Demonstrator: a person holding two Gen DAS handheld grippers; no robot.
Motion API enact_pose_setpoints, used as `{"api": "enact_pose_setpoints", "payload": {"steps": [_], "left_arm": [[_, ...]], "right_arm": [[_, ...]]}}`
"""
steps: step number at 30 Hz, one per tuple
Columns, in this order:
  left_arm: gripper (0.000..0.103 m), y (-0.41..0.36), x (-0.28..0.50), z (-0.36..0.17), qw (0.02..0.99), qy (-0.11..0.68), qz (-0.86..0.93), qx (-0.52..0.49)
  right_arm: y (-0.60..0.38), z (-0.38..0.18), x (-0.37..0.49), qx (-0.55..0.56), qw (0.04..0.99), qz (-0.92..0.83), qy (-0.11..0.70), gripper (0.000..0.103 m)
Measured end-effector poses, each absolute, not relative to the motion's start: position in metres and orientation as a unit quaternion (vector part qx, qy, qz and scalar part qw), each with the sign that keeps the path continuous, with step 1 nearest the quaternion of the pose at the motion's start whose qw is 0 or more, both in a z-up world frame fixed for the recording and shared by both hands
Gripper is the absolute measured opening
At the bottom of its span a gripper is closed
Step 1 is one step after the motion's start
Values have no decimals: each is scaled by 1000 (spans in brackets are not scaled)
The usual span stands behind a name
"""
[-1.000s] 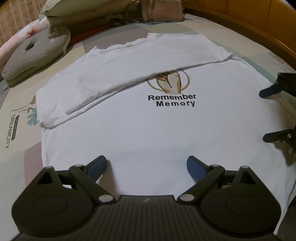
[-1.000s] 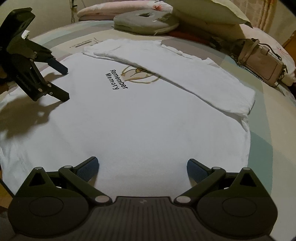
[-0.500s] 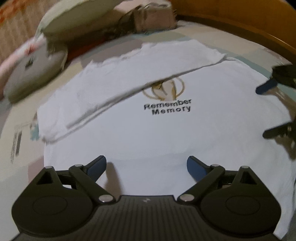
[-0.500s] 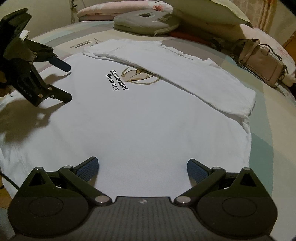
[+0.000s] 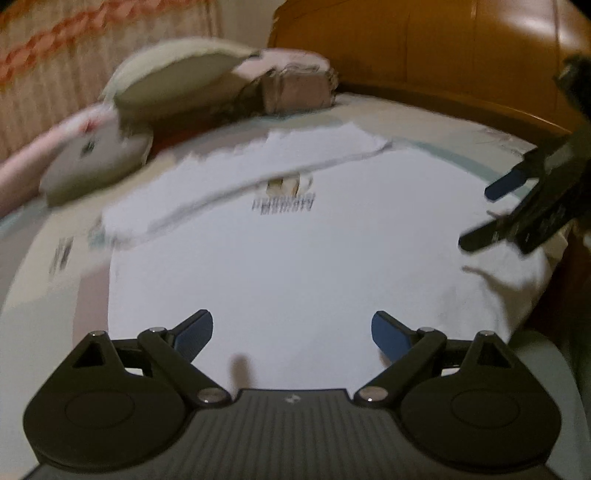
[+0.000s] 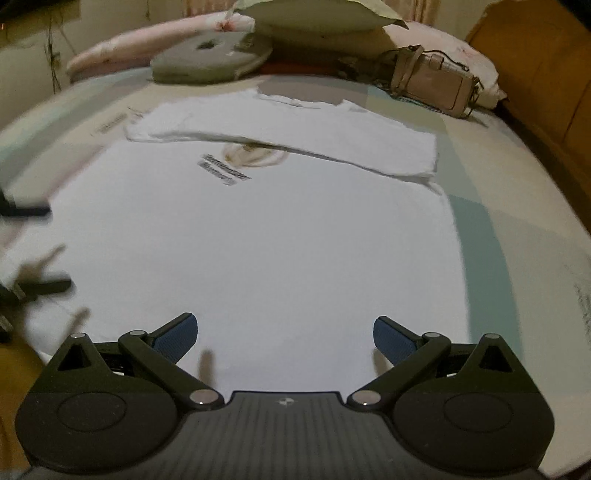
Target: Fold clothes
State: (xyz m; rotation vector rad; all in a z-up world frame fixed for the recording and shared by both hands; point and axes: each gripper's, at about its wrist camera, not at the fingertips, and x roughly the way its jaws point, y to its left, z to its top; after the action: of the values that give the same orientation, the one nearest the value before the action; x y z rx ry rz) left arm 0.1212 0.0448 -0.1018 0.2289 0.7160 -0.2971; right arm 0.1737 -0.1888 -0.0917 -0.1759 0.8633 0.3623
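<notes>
- Dim, warm indoor light; corners of both fisheye views fall to black.
- Left wrist view is heavily motion-blurred: the pillows (image 5: 162,96) and the shirt print (image 5: 286,201) smear.
- Right wrist view is sharper in the centre, blurred at its left edge.
- A headboard (image 5: 461,48) shows soft glare.
- Fingers (image 6: 175,338) cast short shadows on the white shirt (image 6: 258,251).

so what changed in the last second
Both claws swung: the left claw tilted up toward the headboard, the right claw turned toward the pillows. Both remain open, nothing gripped. The shirt lies as before, far side folded over.
</notes>
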Motion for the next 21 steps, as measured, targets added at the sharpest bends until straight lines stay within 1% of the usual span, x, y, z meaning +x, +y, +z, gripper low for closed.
{"api": "enact_pose_setpoints", "payload": {"steps": [2, 4, 7, 10, 15, 19, 21], "left_arm": [[94, 55, 118, -110, 912, 373, -146, 93], [94, 70, 117, -112, 906, 394, -149, 48], [94, 74, 106, -108, 899, 411, -134, 73], [94, 74, 88, -99, 899, 400, -143, 107], [94, 69, 58, -89, 908, 361, -153, 148], [94, 52, 49, -89, 906, 344, -155, 191], [94, 46, 51, -88, 905, 342, -161, 197]], "right_arm": [[-178, -89, 170, -105, 887, 184, 410, 103], [-167, -87, 165, -125, 886, 193, 404, 103], [-161, -90, 161, -152, 878, 212, 402, 103], [-158, -89, 147, -177, 874, 247, 380, 103], [-141, -92, 107, -251, 849, 339, 319, 103], [-117, -110, 86, -335, 824, 354, 288, 103], [-105, -120, 76, -376, 810, 360, 271, 103]]}}
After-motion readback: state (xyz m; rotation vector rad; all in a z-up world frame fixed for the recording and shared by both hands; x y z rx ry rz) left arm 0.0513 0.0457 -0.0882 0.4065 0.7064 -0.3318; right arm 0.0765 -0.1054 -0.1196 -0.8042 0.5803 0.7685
